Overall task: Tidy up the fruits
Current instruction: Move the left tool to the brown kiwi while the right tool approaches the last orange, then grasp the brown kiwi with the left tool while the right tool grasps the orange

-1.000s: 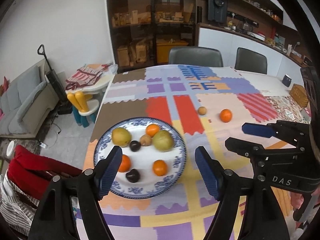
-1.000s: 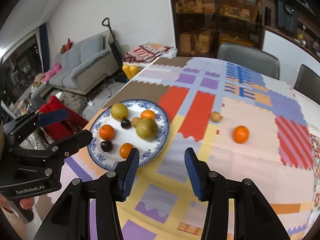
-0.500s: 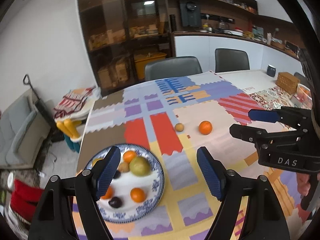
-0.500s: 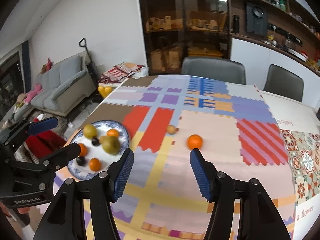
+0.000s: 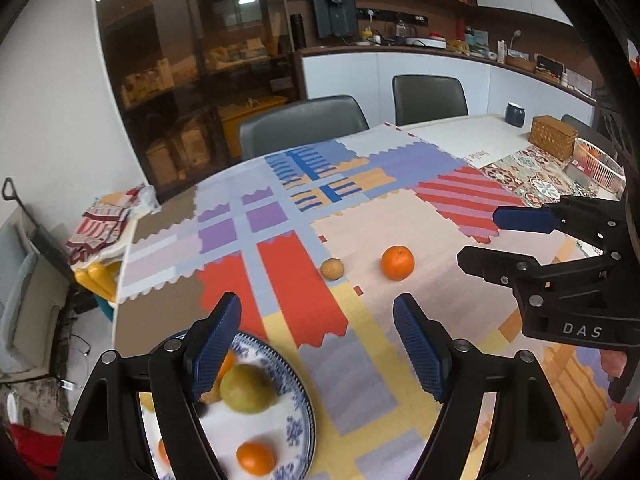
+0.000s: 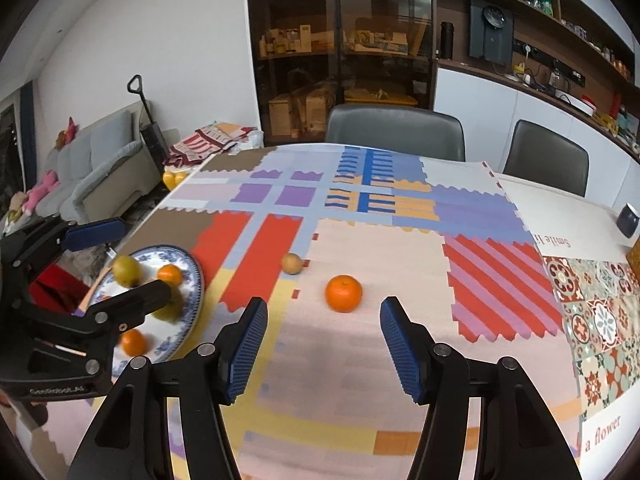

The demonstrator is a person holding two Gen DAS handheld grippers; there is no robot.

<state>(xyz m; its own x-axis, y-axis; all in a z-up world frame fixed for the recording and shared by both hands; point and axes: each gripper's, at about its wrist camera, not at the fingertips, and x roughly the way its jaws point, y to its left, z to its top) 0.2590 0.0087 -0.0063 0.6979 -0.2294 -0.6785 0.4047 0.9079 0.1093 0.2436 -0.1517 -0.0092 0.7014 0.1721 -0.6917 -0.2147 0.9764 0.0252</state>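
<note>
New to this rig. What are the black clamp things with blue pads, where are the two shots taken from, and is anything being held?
They are two hand-held grippers, one in each of a person's hands, each carrying a fisheye camera that looks along its fingers. One picture comes from the left gripper, the other from the right gripper; each also shows the other at its edge. Both are open and hold nothing. On the patchwork tablecloth lie a loose orange and a small brownish-yellow fruit. The blue-patterned plate already holds several fruits.
</note>
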